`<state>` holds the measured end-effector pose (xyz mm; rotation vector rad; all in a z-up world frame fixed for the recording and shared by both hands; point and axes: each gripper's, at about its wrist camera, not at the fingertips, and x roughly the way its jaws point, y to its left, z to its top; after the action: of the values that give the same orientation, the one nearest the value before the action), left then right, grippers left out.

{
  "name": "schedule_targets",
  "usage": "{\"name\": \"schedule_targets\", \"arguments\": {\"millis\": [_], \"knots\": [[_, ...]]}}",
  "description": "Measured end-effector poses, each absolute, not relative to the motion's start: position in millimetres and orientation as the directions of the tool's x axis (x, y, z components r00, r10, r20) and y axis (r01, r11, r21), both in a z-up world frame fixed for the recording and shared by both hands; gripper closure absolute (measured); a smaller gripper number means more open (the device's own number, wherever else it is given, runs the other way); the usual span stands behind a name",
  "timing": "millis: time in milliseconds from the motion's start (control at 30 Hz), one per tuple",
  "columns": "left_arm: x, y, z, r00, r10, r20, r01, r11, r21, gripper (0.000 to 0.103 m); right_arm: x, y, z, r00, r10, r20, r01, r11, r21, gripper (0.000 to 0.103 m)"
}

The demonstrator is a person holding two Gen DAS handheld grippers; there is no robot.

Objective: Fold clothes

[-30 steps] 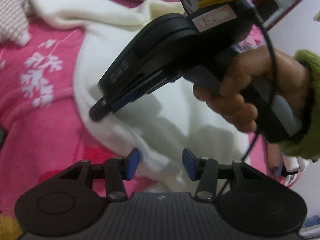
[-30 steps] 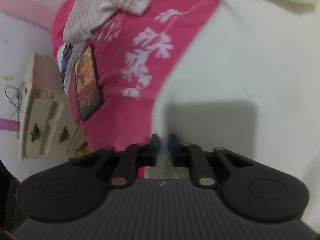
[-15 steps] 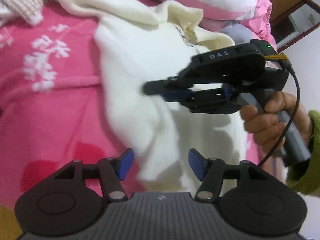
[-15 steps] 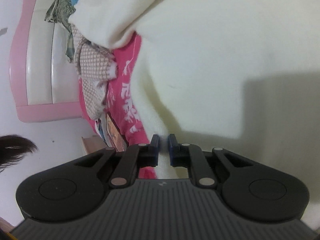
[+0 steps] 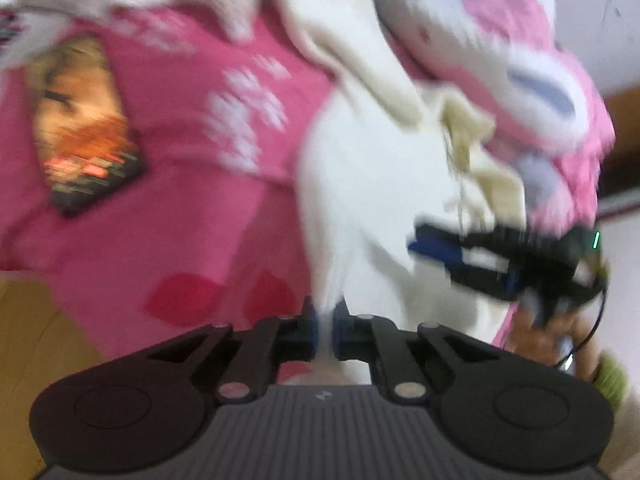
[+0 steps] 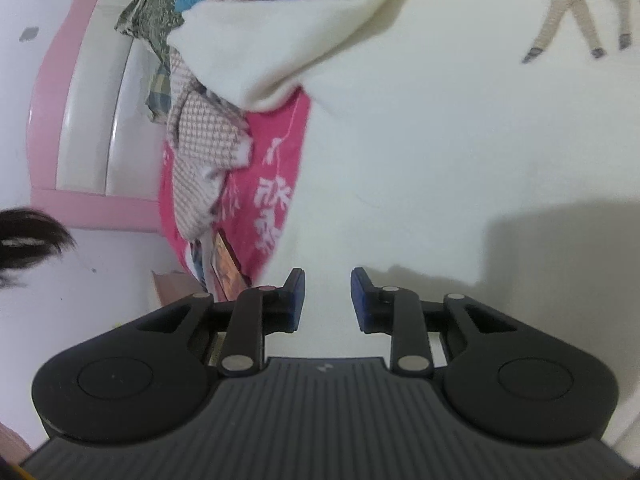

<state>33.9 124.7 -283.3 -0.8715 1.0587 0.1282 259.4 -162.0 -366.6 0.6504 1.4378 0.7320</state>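
One garment was under work at the time of inspection: a cream-white sweater lying on the pink floral bedcover of a bed, with a deer motif showing on its front in the right wrist view. The left hand-held gripper had just been closing, and its blue pads were pressed together on the near edge of the sweater, a fold of white fabric rising from between them. The right hand-held gripper had just been opening; its jaws stood spread above the body of the sweater with nothing pinched between them, though cloth lay directly beneath. In the left wrist view the same right hand-held gripper sat low over the sweater's right side, held by the person's hand in a green cuff. The left view was heavily blurred, so finer detail of the hem could not be confirmed. One sleeve was lying bunched across the upper part of the garment, and the body remained largely spread open. In my judgement the fold was at an early stage: one edge was gripped, no tidy crease was evident, and the sleeves and body remained to be folded. A checked garment and other mixed clothing sat unfolded by the pink headboard, and a picture book lay on the bedcover, well apart from the sweater.
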Motion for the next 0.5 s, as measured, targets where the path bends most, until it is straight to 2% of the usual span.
{"name": "schedule_targets", "arguments": {"millis": [67, 133, 233, 400, 500], "knots": [[26.2, 139.9, -281.2, 0.51, -0.286, -0.811, -0.508, 0.661, -0.552, 0.095, 255.5, -163.7, -366.2, -0.009, 0.771, -0.636, -0.054, 0.635, 0.771, 0.079], [23.6, 148.5, -298.8, 0.467, -0.28, -0.839, -0.53, 0.67, -0.519, 0.095, 252.7, -165.5, -369.4, -0.012, 0.773, -0.635, -0.042, 0.634, 0.772, 0.079], [25.9, 149.7, -333.9, 0.377, -0.309, -0.873, -0.566, 0.669, -0.481, 0.095, 249.9, -159.6, -373.9, -0.029, 0.729, -0.683, -0.057, 0.681, 0.73, 0.077], [31.9, 144.7, -348.7, 0.35, -0.259, -0.9, -0.549, 0.723, -0.421, 0.095, 241.8, -153.0, -356.3, -0.002, 0.683, -0.73, -0.164, 0.72, 0.674, 0.074], [34.3, 146.7, -359.5, 0.334, -0.258, -0.906, -0.562, 0.718, -0.412, 0.095, 226.3, -171.1, -348.4, 0.029, 0.664, -0.747, -0.13, 0.744, 0.656, 0.072]]}}
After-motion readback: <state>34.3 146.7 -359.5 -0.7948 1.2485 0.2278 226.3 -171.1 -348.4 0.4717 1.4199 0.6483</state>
